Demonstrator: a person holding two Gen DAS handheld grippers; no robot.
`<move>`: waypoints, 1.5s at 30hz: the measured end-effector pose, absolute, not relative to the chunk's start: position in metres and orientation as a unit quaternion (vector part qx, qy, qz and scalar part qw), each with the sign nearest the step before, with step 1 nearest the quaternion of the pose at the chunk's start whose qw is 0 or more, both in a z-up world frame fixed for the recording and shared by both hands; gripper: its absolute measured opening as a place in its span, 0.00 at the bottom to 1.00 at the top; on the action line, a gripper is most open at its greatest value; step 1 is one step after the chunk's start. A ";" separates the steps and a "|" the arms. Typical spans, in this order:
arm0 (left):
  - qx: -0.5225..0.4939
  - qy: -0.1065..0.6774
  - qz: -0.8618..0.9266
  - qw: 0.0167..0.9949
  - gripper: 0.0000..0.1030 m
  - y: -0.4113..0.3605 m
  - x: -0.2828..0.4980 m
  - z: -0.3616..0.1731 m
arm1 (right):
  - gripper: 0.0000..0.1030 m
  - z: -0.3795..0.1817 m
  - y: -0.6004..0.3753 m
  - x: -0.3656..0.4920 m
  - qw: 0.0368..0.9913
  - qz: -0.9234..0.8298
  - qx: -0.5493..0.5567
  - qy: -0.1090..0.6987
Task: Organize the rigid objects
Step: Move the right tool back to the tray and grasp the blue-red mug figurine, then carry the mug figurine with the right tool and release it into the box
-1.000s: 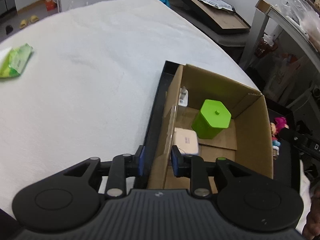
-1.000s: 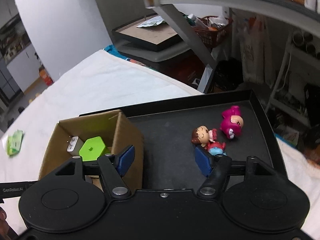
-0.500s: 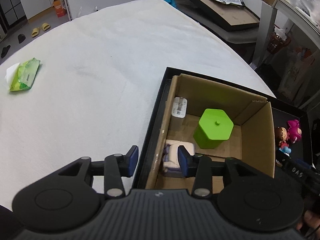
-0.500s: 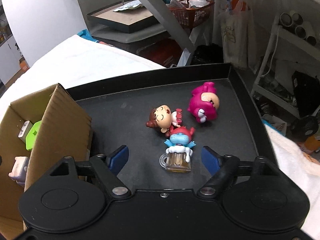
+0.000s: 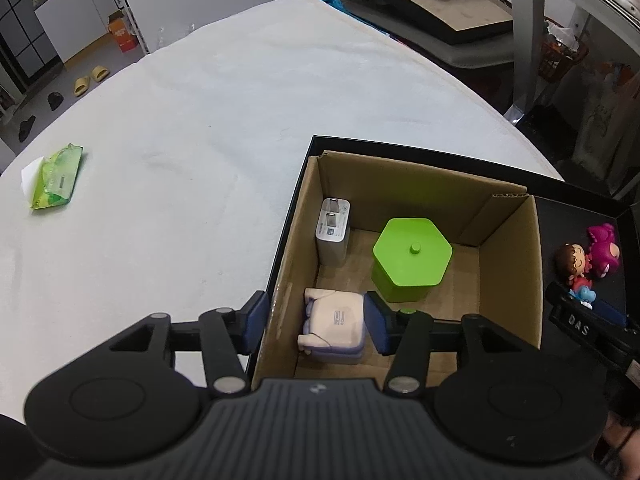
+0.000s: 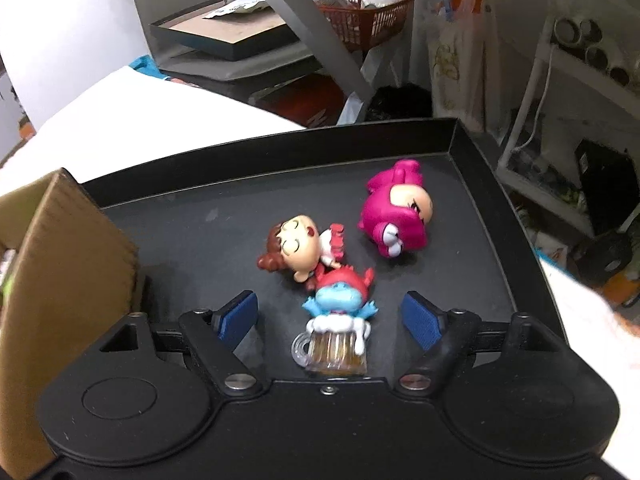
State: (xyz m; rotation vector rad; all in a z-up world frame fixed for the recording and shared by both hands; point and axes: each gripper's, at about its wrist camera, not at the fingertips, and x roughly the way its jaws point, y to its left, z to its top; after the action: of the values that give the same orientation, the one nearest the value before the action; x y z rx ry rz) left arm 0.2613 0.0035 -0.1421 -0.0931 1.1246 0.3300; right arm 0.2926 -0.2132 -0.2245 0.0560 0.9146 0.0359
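1. We are sorting small rigid items from a black tray (image 6: 472, 148) into a cardboard box (image 5: 508, 216) standing at the tray's left end.
2. Three items are sitting in the box: a white charger (image 5: 333, 232) against the left wall, a green hexagonal container (image 5: 412, 258) near the far wall, and a white-and-lavender block (image 5: 334, 326) in the near left corner.
3. We are holding the left gripper (image 5: 316, 322) above the box's left wall, its tongs spread wide and gripping nothing; one pad is outside the wall, the other inside, the block showing between them.
4. Three figures are lying on the tray's open floor, toward its right end: a blue figure on a beer mug (image 6: 338, 328), a brown-haired doll (image 6: 298, 250) touching it, and a magenta figure (image 6: 394, 216) just beside.
5. We are hovering the right gripper (image 6: 332, 318) over the mug figure, tongs wide apart and empty, the figure between the pads but untouched.
6. Judgement: roughly half done; three figures are waiting, the mug figure likely next.
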 end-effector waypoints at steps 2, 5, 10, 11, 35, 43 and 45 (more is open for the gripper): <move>-0.032 0.531 0.163 0.831 0.50 0.000 0.261 -0.142 | 0.41 -0.224 -0.210 0.291 0.902 0.011 0.011 0.430; -0.028 0.531 0.167 0.830 0.50 -0.003 0.259 -0.142 | 0.37 -0.222 -0.214 0.289 0.903 0.016 0.021 0.428; -0.018 0.529 0.172 0.831 0.50 -0.009 0.255 -0.138 | 0.36 -0.217 -0.222 0.285 0.899 0.022 0.049 0.434; -0.018 0.528 0.172 0.831 0.50 -0.009 0.254 -0.138 | 0.36 -0.215 -0.222 0.283 0.901 0.021 0.049 0.431; -0.074 0.517 0.149 0.840 0.50 0.030 0.230 -0.134 | 0.36 -0.144 -0.209 0.257 0.918 0.060 0.056 0.389; -0.078 0.503 0.131 0.851 0.50 0.045 0.235 -0.135 | 0.36 -0.110 -0.189 0.246 0.928 0.067 0.030 0.365; -0.081 0.498 0.129 0.854 0.50 0.049 0.236 -0.136 | 0.36 -0.103 -0.181 0.245 0.930 0.070 0.023 0.360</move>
State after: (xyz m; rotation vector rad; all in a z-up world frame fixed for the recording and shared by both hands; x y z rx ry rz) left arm 0.2356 0.0491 -0.1364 -0.1696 1.0467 0.2711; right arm 0.2447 -0.1813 -0.1026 0.0468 0.7368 0.1425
